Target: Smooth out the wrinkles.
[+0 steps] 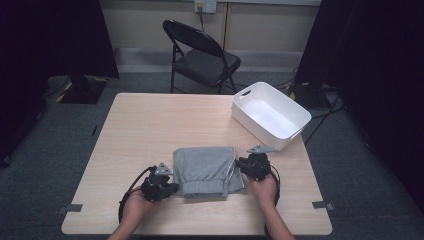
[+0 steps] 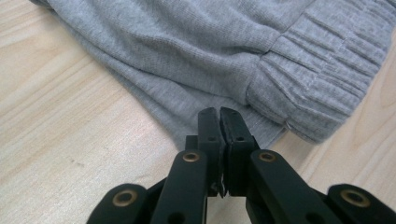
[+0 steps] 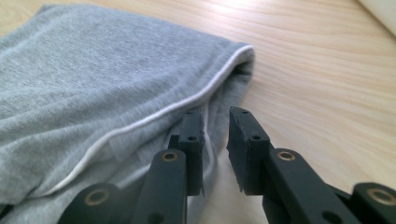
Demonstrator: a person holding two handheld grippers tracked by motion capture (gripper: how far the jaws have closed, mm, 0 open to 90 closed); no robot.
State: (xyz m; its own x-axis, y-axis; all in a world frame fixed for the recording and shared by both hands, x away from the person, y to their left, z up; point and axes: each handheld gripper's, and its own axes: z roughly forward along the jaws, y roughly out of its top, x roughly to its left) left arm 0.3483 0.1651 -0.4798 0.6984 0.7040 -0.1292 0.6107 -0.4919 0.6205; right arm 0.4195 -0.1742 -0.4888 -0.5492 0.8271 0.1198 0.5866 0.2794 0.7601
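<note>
A folded grey garment (image 1: 207, 171) is lying on the near half of the table (image 1: 150, 125), and both hand-held grippers are working at its edges. The left hand-held gripper (image 1: 172, 187) is sitting at about eight o'clock from the garment, its tips meeting the cloth's near-left corner. In the left gripper view its jaws are clenched tight together, tips resting right at the garment's (image 2: 196, 51) hem, just beside the gathered ribbed cuff (image 2: 322, 70); whether any cloth is pinched between them cannot be told. The left hand (image 1: 134, 202) is gripping the tool from the table's near edge.

Over at three o'clock, the right hand-held gripper (image 1: 239, 164) is pressing in against the garment's right edge. In the right gripper view its jaws are standing a little apart, released, with the gap between them bare. One jaw is lying against the grey fabric (image 3: 93, 79) just under the white piped seam (image 3: 154, 116), and the other is hovering over bare wood. The right hand (image 1: 264, 190) is holding it from behind.

Farther off, at roughly one o'clock from the garment, a white plastic bin (image 1: 280, 97) is sitting near the table's far-right corner, well apart from the cloth. Beyond the table, at twelve o'clock, a black folding chair (image 1: 202, 57) is standing on the grey floor.
</note>
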